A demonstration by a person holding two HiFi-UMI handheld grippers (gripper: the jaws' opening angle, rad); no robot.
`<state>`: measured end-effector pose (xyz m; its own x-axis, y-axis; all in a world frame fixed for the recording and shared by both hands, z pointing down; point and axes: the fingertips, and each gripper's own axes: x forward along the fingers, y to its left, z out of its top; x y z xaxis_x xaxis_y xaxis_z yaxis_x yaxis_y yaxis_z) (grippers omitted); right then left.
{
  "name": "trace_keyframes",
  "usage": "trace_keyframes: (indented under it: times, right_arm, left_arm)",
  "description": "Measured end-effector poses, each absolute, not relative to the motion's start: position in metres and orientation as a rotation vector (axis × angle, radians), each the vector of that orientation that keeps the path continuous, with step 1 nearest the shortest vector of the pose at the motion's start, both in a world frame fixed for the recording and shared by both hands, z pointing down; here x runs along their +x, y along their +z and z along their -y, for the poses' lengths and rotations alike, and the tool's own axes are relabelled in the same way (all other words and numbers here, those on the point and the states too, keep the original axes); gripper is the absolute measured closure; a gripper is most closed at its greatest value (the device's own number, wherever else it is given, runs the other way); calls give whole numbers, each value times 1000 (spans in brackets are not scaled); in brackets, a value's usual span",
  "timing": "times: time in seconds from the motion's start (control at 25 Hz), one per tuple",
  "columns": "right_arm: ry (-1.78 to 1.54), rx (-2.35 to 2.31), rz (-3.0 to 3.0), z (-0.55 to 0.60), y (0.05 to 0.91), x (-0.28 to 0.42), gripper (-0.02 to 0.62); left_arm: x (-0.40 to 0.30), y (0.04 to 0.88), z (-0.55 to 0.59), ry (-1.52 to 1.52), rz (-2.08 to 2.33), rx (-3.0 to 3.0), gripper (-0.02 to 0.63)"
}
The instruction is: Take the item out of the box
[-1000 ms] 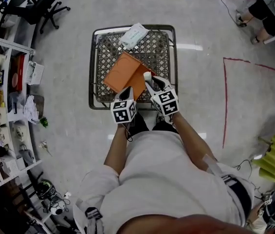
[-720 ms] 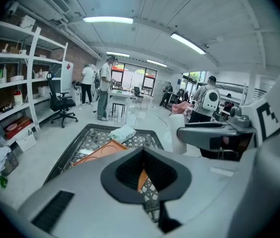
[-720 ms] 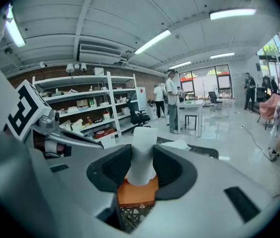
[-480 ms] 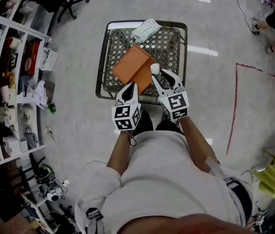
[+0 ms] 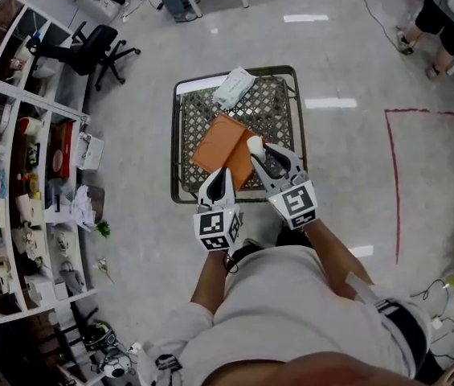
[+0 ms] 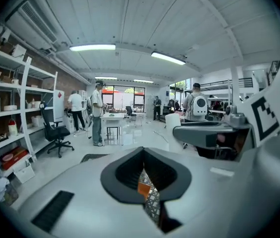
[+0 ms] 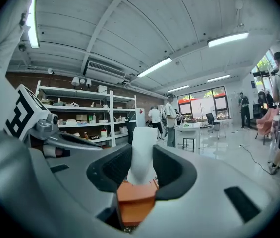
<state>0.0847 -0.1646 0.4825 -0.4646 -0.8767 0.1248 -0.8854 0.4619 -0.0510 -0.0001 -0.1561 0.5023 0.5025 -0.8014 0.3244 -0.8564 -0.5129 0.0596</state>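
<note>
the right gripper [image 5: 257, 149] pinches the white item [image 7: 142, 152], which stands upright between its jaws, just above the right edge of the orange box [image 5: 222, 139] in the wire basket [image 5: 177, 135]. the left gripper [image 5: 223, 175], jaws pressed together and empty, hangs beside it.

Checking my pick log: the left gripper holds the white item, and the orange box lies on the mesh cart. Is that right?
Not quite. It is the right gripper that holds the white item, as the right gripper view shows; the left gripper has nothing between its jaws. The orange box does lie on the mesh cart.
</note>
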Motion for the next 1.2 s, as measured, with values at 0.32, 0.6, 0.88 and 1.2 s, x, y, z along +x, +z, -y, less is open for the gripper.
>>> trace_keyframes:
  times: [0.32,0.6,0.88,1.2]
  right_arm:
    - [34,1766,2590,139,432,85,466]
    - [-78,1893,2548,107,393,87,466]
    - [-198,1954,2517,81,358,80,466]
    - [-283,2010,2482,57,339,83,466]
  left_arm:
    - [0,449,148,240,1336,2691,598]
    - [-9,406,125,97,1324,2785,598]
    - [-17,383,114,-4,1287,2823,598]
    - [-6,372,95,-47,1223,2871,600]
